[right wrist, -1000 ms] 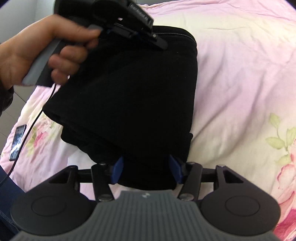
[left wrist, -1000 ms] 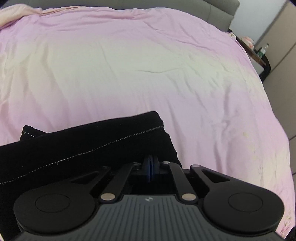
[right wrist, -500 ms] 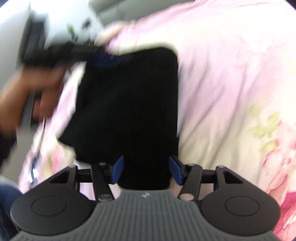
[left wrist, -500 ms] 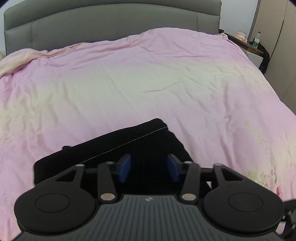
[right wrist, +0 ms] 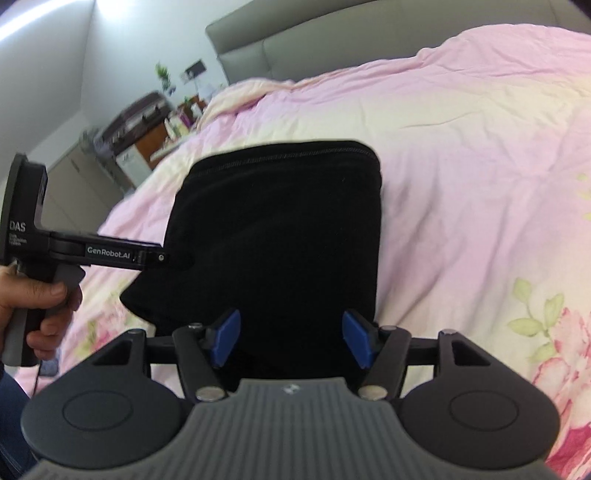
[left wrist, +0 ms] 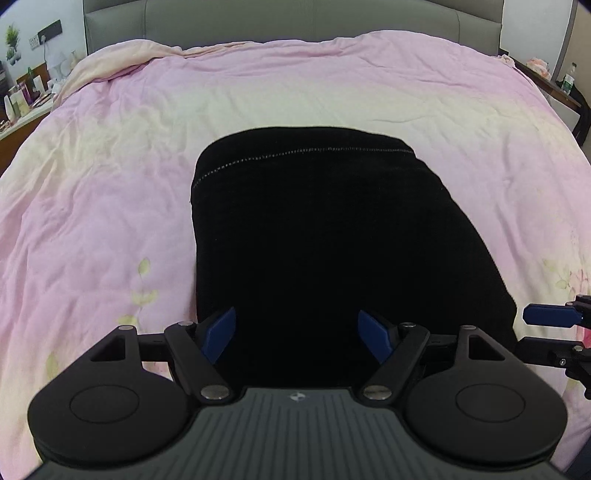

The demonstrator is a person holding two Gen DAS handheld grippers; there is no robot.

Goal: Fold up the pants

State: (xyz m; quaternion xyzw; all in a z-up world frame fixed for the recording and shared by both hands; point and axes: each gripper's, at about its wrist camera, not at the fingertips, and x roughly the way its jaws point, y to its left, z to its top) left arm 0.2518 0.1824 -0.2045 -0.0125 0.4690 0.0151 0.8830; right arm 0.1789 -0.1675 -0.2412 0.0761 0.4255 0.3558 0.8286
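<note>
Both wrist cameras are looking from the bed's near edge toward the headboard (left wrist: 295, 18), closely sharing the black pants (left wrist: 325, 240).

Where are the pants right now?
The pants lie folded on the pink duvet, centred in both views, just ahead of the open left gripper and right gripper.

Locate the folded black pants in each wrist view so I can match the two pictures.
Left wrist: black pants fill the centre, stitched edge farthest from the camera.
Right wrist: pants centre-left, same edge farthest from the camera.
Shared landmark: grey headboard behind the pink duvet.
</note>
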